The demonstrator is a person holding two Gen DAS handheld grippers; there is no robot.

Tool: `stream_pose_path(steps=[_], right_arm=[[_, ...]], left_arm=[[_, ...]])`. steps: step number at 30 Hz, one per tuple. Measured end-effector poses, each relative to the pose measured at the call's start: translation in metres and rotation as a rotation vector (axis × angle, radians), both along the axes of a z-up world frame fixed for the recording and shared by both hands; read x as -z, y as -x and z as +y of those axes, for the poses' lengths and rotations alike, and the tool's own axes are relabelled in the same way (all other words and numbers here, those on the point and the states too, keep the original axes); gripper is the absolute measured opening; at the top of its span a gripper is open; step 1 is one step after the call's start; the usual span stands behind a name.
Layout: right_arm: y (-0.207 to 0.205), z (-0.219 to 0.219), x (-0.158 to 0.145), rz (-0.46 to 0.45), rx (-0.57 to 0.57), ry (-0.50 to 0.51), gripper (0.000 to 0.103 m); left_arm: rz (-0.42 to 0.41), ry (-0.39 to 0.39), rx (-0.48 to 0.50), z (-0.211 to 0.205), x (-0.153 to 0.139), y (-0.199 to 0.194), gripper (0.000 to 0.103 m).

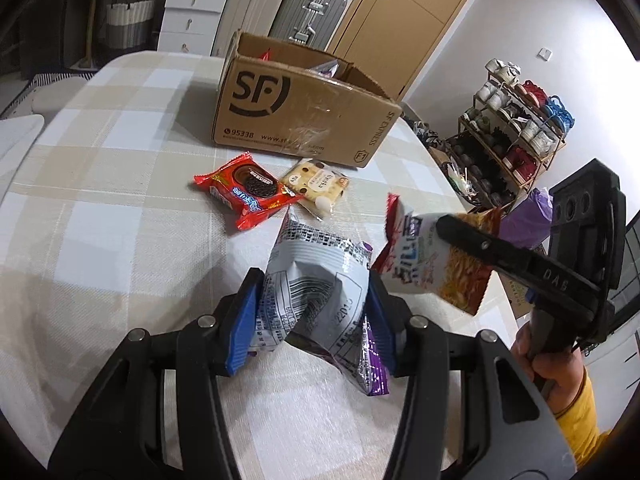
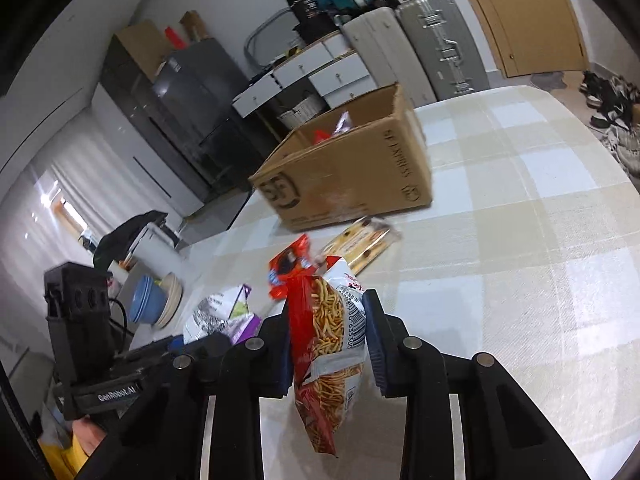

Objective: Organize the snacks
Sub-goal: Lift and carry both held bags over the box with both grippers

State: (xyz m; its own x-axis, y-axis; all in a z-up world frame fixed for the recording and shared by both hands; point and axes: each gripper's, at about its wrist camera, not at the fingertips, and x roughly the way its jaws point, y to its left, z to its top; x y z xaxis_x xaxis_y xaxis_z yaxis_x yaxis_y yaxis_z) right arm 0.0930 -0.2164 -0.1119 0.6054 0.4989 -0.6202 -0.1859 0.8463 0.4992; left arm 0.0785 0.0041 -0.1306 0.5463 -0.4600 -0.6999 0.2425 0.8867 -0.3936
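My left gripper (image 1: 310,316) is shut on a silver and purple snack bag (image 1: 316,280), held above the table. My right gripper (image 2: 328,344) is shut on a red and white noodle snack bag (image 2: 328,332), also lifted; it shows at the right of the left wrist view (image 1: 432,256). An open SF cardboard box (image 1: 304,108) stands at the far side of the table with some snacks inside; it also shows in the right wrist view (image 2: 352,176). A red Oreo pack (image 1: 248,190) and a beige cracker pack (image 1: 318,184) lie on the cloth in front of the box.
The table has a beige checked cloth (image 1: 120,200). A shoe rack (image 1: 516,140) stands to the right of the table. Bowls and plates (image 2: 156,300) sit at the table's left edge. Drawers, suitcases (image 2: 444,40) and a door are behind the box.
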Motion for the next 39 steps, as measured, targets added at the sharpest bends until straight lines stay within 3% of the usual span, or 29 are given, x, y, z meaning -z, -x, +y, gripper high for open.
stream_pose_path(steps=[9, 27, 39], right_arm=[[0.026, 0.013, 0.006, 0.004, -0.027, -0.012, 0.028], [0.065, 0.022, -0.055, -0.138, -0.059, -0.008, 0.028], [0.057, 0.033, -0.109, -0.235, -0.127, 0.028, 0.028]], left_arm=[[-0.041, -0.009, -0.013, 0.012, -0.015, 0.034, 0.047], [-0.136, -0.007, -0.034, 0.03, -0.057, 0.066, 0.047], [-0.171, -0.02, -0.041, 0.035, -0.081, 0.061, 0.047]])
